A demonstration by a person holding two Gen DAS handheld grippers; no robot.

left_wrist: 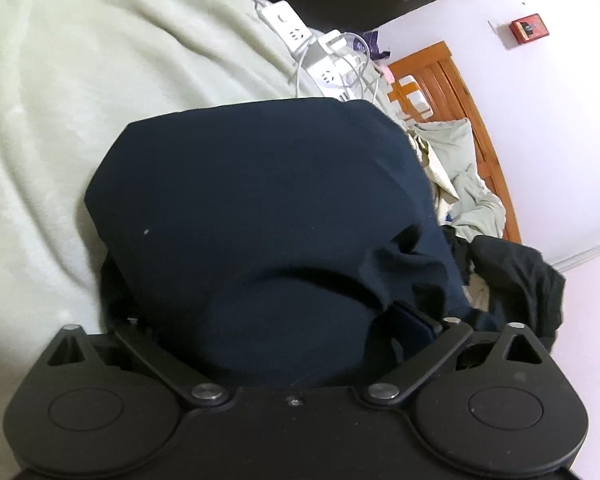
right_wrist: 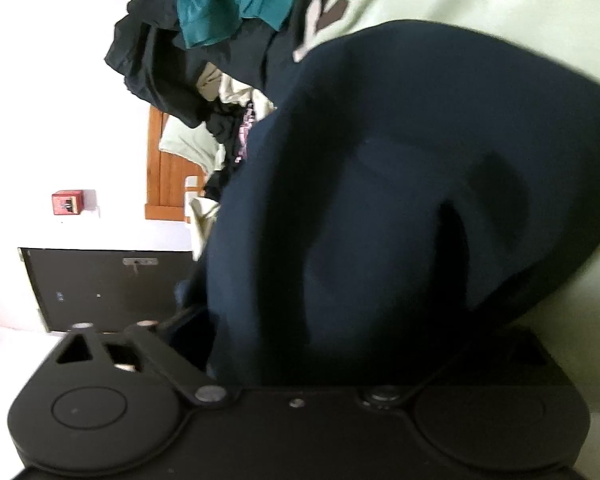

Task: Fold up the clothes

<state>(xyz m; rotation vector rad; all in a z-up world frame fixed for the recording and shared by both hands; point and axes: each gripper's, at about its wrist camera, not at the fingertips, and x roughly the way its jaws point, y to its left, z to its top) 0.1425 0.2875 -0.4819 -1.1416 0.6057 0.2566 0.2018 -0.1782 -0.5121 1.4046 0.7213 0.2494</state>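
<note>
A navy garment (left_wrist: 260,200) lies bunched on a pale green blanket (left_wrist: 80,100), and its near edge drapes over my left gripper (left_wrist: 292,320). The gripper's link arms are spread wide. Cloth fills the gap between the jaws and hides most of the fingers; only part of one finger (left_wrist: 410,322) shows. In the right wrist view the same navy garment (right_wrist: 420,160) rises in a fold over my right gripper (right_wrist: 320,340). Its links are also spread, and its fingertips are buried under the cloth.
A pile of unfolded clothes lies beside the navy piece: a black garment (left_wrist: 516,280), a teal one (right_wrist: 220,0) and pale fabrics. White power strips (left_wrist: 288,26) with cables rest on the blanket. A wooden headboard (left_wrist: 460,92) and white wall stand behind.
</note>
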